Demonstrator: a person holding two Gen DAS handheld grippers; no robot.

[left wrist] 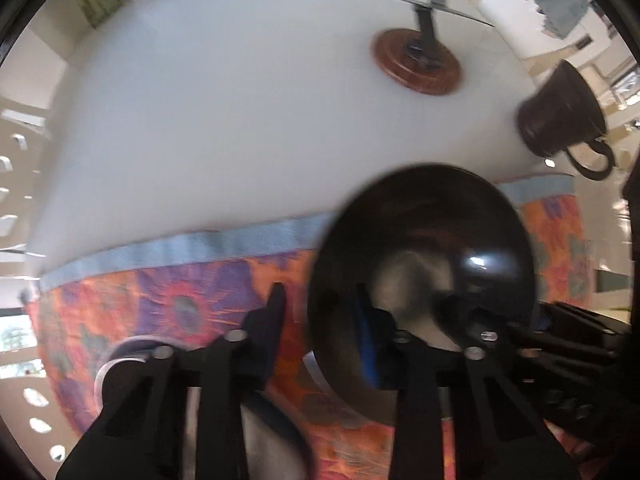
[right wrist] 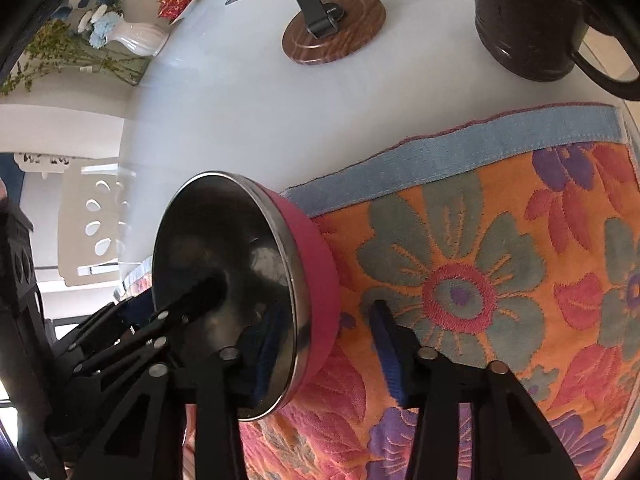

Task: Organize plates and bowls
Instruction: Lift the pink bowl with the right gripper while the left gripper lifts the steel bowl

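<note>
A steel bowl (left wrist: 420, 240) with a pink outer wall (right wrist: 316, 280) is over the floral towel (right wrist: 480, 240). My left gripper (left wrist: 320, 298) straddles its left rim, one finger inside and one outside. A strip of towel shows between the outer finger and the wall. My right gripper (right wrist: 326, 306) straddles the opposite rim the same way, its outer finger also clear of the pink wall. Each view shows the other gripper's fingers (left wrist: 468, 314) (right wrist: 200, 292) reaching into the bowl. The left wrist view is blurred.
The towel (left wrist: 180, 292) lies on a white table (left wrist: 200, 120). Behind it stand a phone stand on a round wooden base (left wrist: 416, 64) (right wrist: 332, 32) and a dark mug (left wrist: 560, 120) (right wrist: 528, 20). A white vase of flowers (right wrist: 136, 40) is far left. A clear curved rim (left wrist: 120, 354) shows under my left gripper.
</note>
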